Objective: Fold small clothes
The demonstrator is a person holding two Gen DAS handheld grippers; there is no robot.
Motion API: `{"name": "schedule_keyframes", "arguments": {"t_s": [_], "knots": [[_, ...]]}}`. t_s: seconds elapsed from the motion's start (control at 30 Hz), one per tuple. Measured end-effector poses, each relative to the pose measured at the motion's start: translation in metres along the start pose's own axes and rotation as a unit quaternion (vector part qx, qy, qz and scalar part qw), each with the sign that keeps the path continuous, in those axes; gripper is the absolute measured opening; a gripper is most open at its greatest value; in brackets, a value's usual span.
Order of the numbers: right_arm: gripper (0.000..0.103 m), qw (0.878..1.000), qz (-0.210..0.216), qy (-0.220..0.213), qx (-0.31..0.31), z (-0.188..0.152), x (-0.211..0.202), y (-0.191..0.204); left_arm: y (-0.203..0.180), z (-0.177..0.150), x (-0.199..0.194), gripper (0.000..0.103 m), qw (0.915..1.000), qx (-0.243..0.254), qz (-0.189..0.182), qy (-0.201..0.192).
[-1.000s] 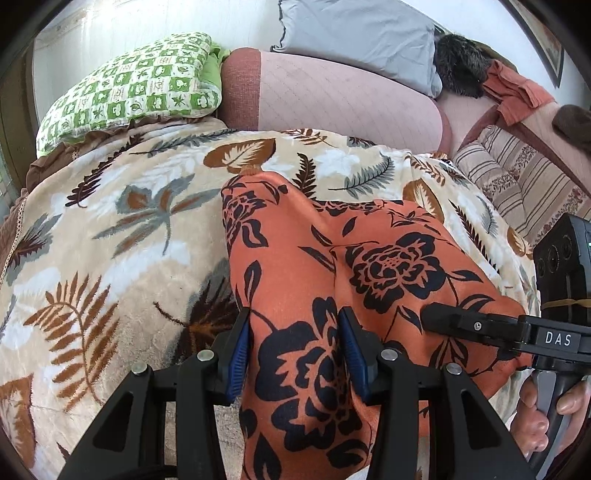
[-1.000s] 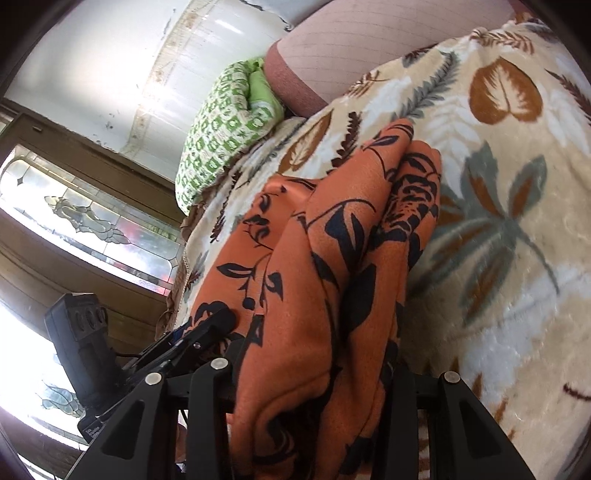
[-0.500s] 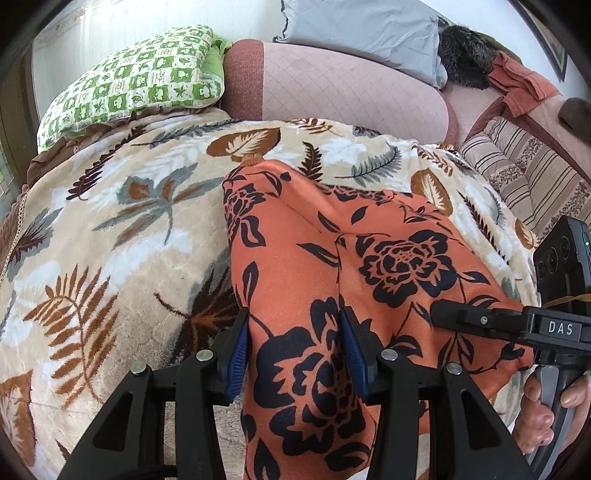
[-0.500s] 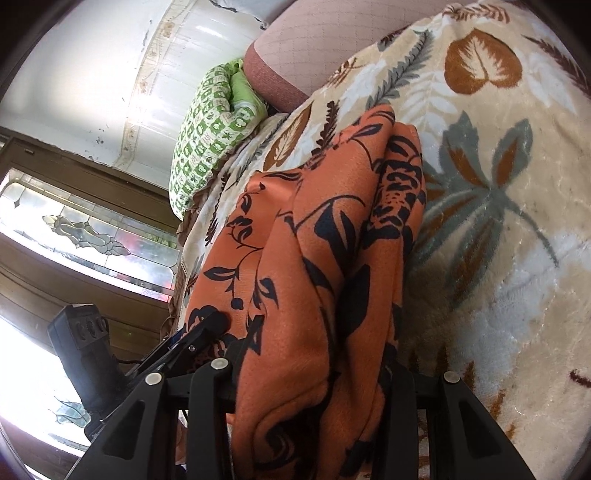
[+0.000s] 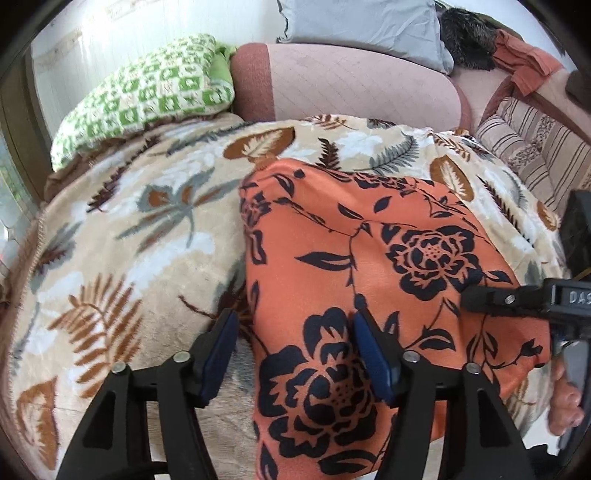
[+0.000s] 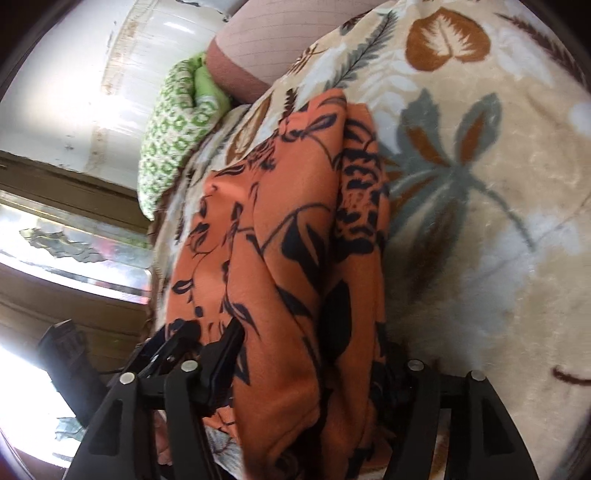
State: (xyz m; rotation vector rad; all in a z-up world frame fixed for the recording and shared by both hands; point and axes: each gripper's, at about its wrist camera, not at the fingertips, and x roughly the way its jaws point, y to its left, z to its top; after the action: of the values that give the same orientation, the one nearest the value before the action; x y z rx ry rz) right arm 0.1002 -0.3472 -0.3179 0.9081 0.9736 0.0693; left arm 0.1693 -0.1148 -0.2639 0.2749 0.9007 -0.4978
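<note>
Since a second ago the left hand-held gripper (image 5: 291, 350) has spread its blue pads (image 5: 218, 354) wider, letting go of the orange floral garment (image 5: 369, 295). Its left pad now sits off the cloth's edge, over the leaf-print blanket (image 5: 129, 240). The garment lies on that blanket. The right hand-held gripper (image 6: 314, 373) is clamped on the garment's bunched near edge.

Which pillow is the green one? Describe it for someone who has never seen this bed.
Start from the leaf-print blanket covering the bed. At its far left edge, beside the pink bolster, lies the green pillow. It alone has a green-and-white checked pattern; the grey pillow behind the bolster is plain.
</note>
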Motion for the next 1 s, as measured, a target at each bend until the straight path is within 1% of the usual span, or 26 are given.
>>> {"name": "schedule_keyframes", "arguments": {"t_s": [0.03,0.1,0.17,0.23,0.3,0.33,0.37,0.4,0.47,0.5,0.53,0.57,0.6,0.63,0.7,0.77,0.8,0.9,0.97,1.0], "knots": [[0.066,1.000,-0.022,-0.013,-0.016,0.000,-0.007,0.007,0.001,0.000,-0.002,0.066,1.0000,0.001,0.004,-0.003],[0.066,0.995,-0.067,-0.047,-0.059,0.000,-0.022,0.024,0.002,0.000,-0.006,0.067,0.9998,0.000,0.017,-0.009],[0.066,0.988,-0.093,-0.088,-0.091,0.002,-0.040,0.040,0.005,-0.001,-0.008,0.068,0.9996,-0.003,0.025,-0.013],[0.066,0.982,-0.091,-0.120,-0.116,0.006,-0.052,0.054,0.008,-0.001,-0.010,0.068,0.9991,-0.009,0.036,-0.021],[0.065,0.979,-0.076,-0.132,-0.132,0.014,-0.056,0.067,0.010,-0.001,-0.011,0.070,0.9984,-0.007,0.048,-0.027],[0.059,0.981,-0.062,-0.127,-0.134,0.020,-0.052,0.071,0.010,-0.001,-0.011,0.071,0.9984,-0.005,0.050,-0.027],[0.051,0.982,-0.053,-0.120,-0.133,0.026,-0.047,0.075,0.010,-0.001,-0.009,0.071,0.9983,-0.004,0.051,-0.026],[0.038,0.984,-0.047,-0.111,-0.131,0.030,-0.039,0.077,0.010,-0.001,-0.006,0.071,0.9983,-0.002,0.053,-0.024],[0.037,0.988,-0.051,-0.084,-0.121,0.041,-0.014,0.075,0.010,-0.002,-0.002,0.071,0.9982,0.003,0.056,-0.021],[0.036,0.990,-0.061,-0.068,-0.108,0.046,0.002,0.071,0.009,-0.002,0.000,0.071,0.9981,0.006,0.058,-0.019],[0.035,0.992,-0.080,-0.045,-0.087,0.053,0.023,0.059,0.009,-0.003,0.001,0.072,0.9982,0.008,0.057,-0.020],[0.035,0.992,-0.097,-0.032,-0.076,0.054,0.037,0.049,0.009,-0.003,0.002,0.074,0.9984,0.008,0.053,-0.020],[0.025,0.991,-0.108,-0.029,-0.074,0.057,0.047,0.041,0.010,-0.003,0.003,0.074,0.9984,0.008,0.053,-0.019],[0.019,0.991,-0.101,-0.036,-0.081,0.060,0.049,0.038,0.011,-0.003,0.005,0.075,0.9984,0.008,0.054,-0.016],[0.018,0.993,-0.094,-0.026,-0.072,0.064,0.044,0.039,0.012,-0.002,0.004,0.075,0.9987,0.001,0.049,-0.014],[0.019,0.990,-0.107,-0.021,-0.086,0.061,0.033,0.047,0.014,0.001,0.000,0.075,0.9987,-0.004,0.047,-0.020],[0.022,0.988,-0.112,-0.025,-0.099,0.055,0.026,0.051,0.014,0.002,-0.002,0.075,0.9985,-0.005,0.049,-0.023],[0.022,0.985,-0.104,-0.033,-0.130,0.025,-0.004,0.058,0.018,0.005,-0.014,0.075,0.9976,-0.016,0.055,-0.038],[0.022,0.985,-0.092,-0.022,-0.142,0.001,-0.014,0.058,0.018,0.007,-0.023,0.075,0.9968,-0.021,0.060,-0.050],[0.022,0.984,-0.095,-0.011,-0.149,-0.009,-0.014,0.057,0.017,0.009,-0.028,0.075,0.9962,-0.021,0.064,-0.055]]}}
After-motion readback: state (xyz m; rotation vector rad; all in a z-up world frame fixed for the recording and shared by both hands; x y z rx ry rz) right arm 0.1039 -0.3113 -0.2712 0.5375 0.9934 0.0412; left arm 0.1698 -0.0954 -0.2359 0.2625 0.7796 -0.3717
